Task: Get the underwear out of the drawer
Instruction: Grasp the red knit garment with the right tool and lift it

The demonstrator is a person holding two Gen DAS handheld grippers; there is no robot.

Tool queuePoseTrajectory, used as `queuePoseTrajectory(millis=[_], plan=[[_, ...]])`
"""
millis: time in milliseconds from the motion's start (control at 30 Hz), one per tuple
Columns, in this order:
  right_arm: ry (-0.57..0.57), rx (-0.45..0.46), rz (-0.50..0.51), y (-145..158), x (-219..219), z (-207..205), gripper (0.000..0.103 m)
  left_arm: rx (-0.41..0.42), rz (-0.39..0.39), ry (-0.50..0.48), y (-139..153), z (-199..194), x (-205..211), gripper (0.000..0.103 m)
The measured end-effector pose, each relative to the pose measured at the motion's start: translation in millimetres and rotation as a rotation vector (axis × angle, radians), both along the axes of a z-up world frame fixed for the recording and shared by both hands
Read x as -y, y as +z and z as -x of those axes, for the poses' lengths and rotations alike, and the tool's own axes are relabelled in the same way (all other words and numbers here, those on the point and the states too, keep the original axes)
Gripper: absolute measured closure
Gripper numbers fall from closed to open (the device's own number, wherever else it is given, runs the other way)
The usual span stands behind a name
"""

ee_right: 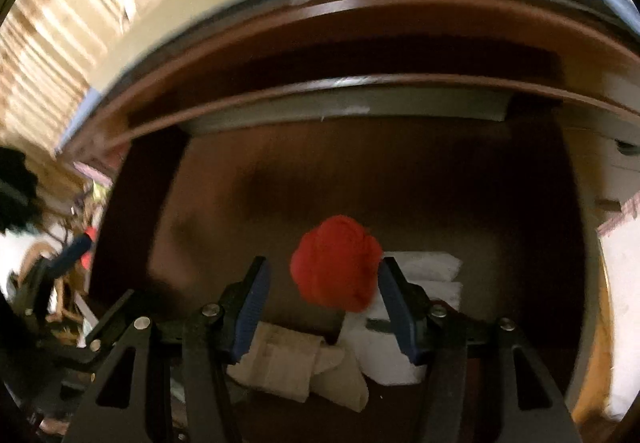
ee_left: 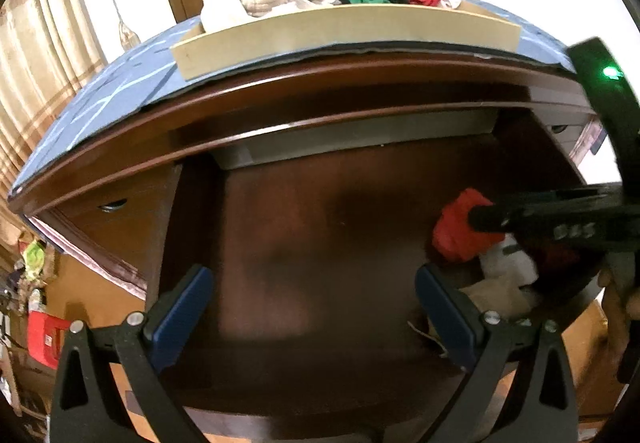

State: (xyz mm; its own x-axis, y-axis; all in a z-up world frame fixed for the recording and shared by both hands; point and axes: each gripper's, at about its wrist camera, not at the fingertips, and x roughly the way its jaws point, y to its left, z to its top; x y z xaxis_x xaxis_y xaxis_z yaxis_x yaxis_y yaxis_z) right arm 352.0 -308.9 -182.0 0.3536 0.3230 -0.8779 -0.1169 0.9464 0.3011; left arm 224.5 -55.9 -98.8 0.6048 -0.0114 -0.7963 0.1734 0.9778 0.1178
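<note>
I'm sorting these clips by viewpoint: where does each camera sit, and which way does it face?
Left wrist: on the left gripper, looking down into the open drawer; its own open fingers show, the right gripper enters at right.
Right wrist: on the right gripper, looking down at the red bundle; its open fingers show.
Shared: drawer, red bundle, white folded cloth.

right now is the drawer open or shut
Open: the drawer is pulled out below the dresser top, its floor exposed with a red rolled garment inside.
</note>
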Motion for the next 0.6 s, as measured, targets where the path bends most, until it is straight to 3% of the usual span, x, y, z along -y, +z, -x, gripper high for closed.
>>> queuePoseTrajectory(millis=[300,600], plan=[[0.058,-0.173,0.089,-35,-23,-29,0.045,0.056,-0.09,0.037,6,-6,-8,0.0],[0.158,-0.233,0.192,-46,-45,-40,0.045,0.065,-0.099,0.04,8,-9,-12,0.0]])
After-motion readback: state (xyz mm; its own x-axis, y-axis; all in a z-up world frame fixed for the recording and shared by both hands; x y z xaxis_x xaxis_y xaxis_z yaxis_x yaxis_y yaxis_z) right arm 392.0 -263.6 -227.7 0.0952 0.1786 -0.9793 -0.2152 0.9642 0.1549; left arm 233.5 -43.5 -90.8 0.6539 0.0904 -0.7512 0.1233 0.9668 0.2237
